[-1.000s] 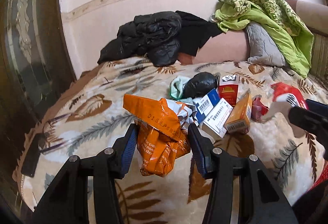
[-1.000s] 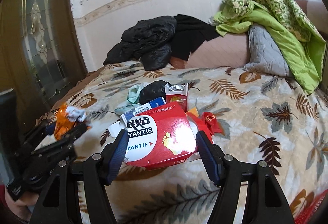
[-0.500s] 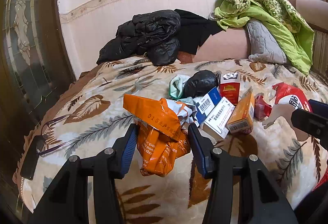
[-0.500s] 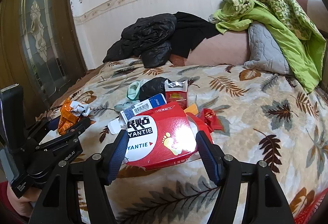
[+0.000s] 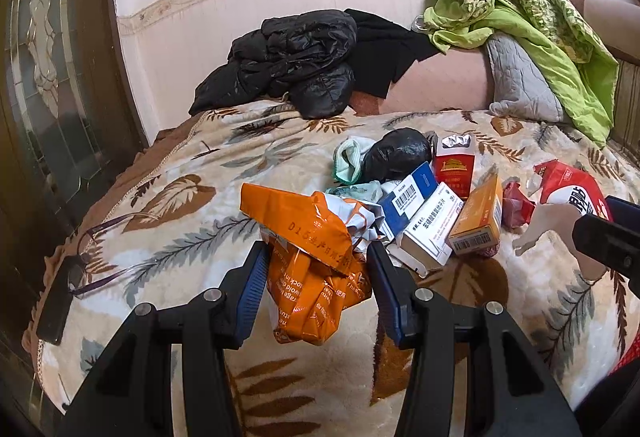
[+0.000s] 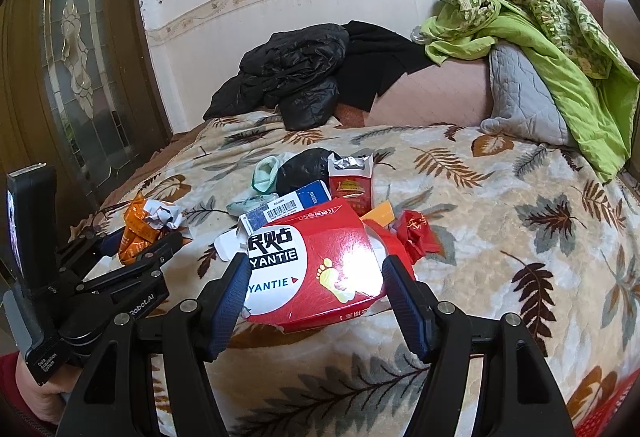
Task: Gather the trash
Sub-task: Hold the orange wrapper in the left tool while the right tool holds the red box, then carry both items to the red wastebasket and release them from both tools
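On the bed: a leaf-print blanket (image 5: 168,221) carries a trash heap (image 5: 424,205) near its middle; every place below is given from that heap.
Left gripper (image 5: 316,277): fingers part-closed, pressing both sides of an orange wrapper (image 5: 304,257) held at the heap's near-left edge, with white crumpled paper stuffed in its top.
Right gripper (image 6: 316,297): fingers fairly wide, clamping a red packet (image 6: 320,269) by its two side edges at the heap's near-right edge.
Heap itself: a blue box (image 5: 408,193), a white box (image 5: 430,225), an orange box (image 5: 478,221), a red carton (image 5: 454,165), a black bag (image 5: 396,155) and pale green cloth (image 5: 348,161) lie touching one another.
Handling, wrapper: judged very light, crinkly and slick; a grip across its bunched middle should hold, a loose flap would slip.
Handling, packet: judged light, glossy and thin, likely to bow under squeeze; side edges near the middle look the safest hold.
Handling, boxes: judged light, stiff card; take across the narrow faces.
Bin: none visible.
Beyond the heap: a black jacket (image 5: 288,61) and green bedding (image 5: 532,25) by the wall.
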{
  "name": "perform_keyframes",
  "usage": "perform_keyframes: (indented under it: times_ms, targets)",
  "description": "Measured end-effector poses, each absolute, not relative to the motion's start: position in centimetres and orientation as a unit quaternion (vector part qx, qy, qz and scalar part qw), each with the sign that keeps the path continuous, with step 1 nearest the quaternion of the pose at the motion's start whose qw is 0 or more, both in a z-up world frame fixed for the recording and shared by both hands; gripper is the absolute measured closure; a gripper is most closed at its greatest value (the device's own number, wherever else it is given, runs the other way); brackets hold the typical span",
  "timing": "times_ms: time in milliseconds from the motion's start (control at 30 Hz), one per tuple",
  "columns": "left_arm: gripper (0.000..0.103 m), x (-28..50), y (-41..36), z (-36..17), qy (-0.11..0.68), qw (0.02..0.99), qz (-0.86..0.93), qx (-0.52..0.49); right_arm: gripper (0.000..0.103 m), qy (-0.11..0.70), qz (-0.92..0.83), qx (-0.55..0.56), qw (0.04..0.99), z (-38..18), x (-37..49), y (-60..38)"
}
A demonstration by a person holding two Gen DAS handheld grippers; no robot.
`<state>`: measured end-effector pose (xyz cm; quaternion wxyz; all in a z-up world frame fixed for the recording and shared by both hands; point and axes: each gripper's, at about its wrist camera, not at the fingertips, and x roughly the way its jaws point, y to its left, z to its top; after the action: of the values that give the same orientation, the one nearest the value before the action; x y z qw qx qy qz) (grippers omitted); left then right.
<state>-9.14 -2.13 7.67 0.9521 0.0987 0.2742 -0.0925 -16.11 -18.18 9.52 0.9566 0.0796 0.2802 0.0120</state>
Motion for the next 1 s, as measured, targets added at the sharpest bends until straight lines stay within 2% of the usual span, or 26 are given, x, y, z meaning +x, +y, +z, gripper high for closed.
perform_keyframes:
  times_ms: [1000]
  targets:
    - [0.054,-8.47,-1.37,7.41,0.286,0.950,-0.090,0.091,0.031,0.287,0.015,0.107,0.952,9.26,-15.46,-18.63]
